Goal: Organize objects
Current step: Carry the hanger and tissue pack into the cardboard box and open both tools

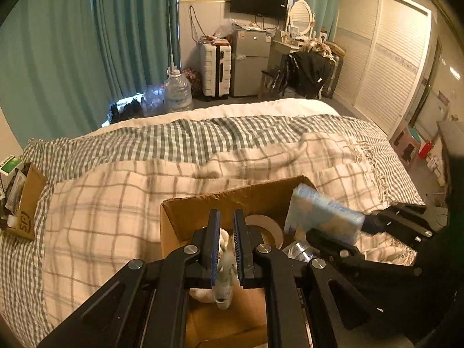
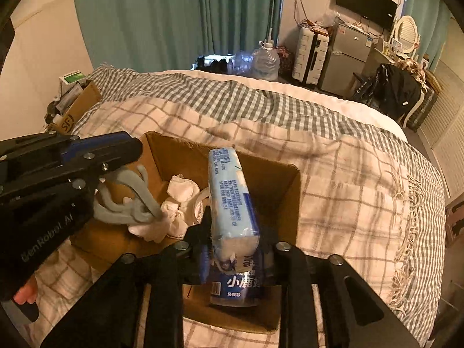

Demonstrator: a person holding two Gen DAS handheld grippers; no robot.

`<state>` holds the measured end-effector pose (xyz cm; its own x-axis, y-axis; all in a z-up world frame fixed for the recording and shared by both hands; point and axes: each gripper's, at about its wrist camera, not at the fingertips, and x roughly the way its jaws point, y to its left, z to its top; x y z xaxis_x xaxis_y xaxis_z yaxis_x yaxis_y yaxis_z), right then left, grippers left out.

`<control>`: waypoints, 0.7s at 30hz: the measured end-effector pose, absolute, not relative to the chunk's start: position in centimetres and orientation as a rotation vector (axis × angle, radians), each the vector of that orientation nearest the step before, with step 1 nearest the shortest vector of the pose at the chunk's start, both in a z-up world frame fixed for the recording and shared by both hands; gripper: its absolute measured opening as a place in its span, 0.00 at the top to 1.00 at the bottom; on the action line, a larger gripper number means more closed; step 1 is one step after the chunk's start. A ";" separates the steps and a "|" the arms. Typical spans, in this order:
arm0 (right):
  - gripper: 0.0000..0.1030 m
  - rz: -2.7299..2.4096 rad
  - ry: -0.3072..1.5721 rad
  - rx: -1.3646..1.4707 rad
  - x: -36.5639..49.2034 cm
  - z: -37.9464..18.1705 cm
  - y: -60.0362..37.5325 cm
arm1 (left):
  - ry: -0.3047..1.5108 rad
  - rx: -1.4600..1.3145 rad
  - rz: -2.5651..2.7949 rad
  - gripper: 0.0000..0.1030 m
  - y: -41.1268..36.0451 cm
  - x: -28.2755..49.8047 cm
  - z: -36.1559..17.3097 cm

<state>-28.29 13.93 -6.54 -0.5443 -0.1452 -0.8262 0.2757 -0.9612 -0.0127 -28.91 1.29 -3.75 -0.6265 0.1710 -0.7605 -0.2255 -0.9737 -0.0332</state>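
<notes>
Bedroom clutter lines the far wall, but the work sits on the bed (image 1: 121,191), spread with a checked blanket. On it rests an open cardboard box (image 2: 278,191) holding white crumpled cloth (image 2: 177,208) and a roll of tape (image 1: 262,223). A second box (image 1: 27,200) stands well apart at the bed's far corner.

Over the open box, the right gripper (image 2: 232,249) is clamped on a blue tissue pack (image 2: 232,200), which stands up tilted above the box. The left gripper (image 1: 226,249) has its jaws nearly together, pinching a grey looped strap (image 2: 130,200) that dangles into the box; what exactly it is stays unclear.

The two grippers sit just beside each other, so they could knock together. The soft pack is held only by its lower end and may sag or slip, and the strap could snag the cloth.
</notes>
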 end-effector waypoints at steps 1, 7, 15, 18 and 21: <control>0.51 -2.575 0.198 1.339 -28.0 -6.1 14.2 | 0.108 -1.230 2.651 0.86 1.3 -28.8 -3.5; 0.39 -2.643 0.195 1.276 -25.5 -2.3 15.4 | 0.136 -1.175 2.710 0.30 0.6 -26.6 -1.0; 0.31 -2.709 0.245 1.178 -19.5 3.2 16.6 | 0.140 -1.142 2.754 0.11 -0.8 -20.7 2.9; 0.25 -2.731 0.275 1.144 -16.7 4.6 16.7 | 0.129 -1.113 2.777 0.10 -1.7 -18.1 3.9; 0.16 -2.748 0.308 1.112 -13.9 5.3 16.7 | 0.124 -1.099 2.813 0.06 -2.7 -15.5 4.3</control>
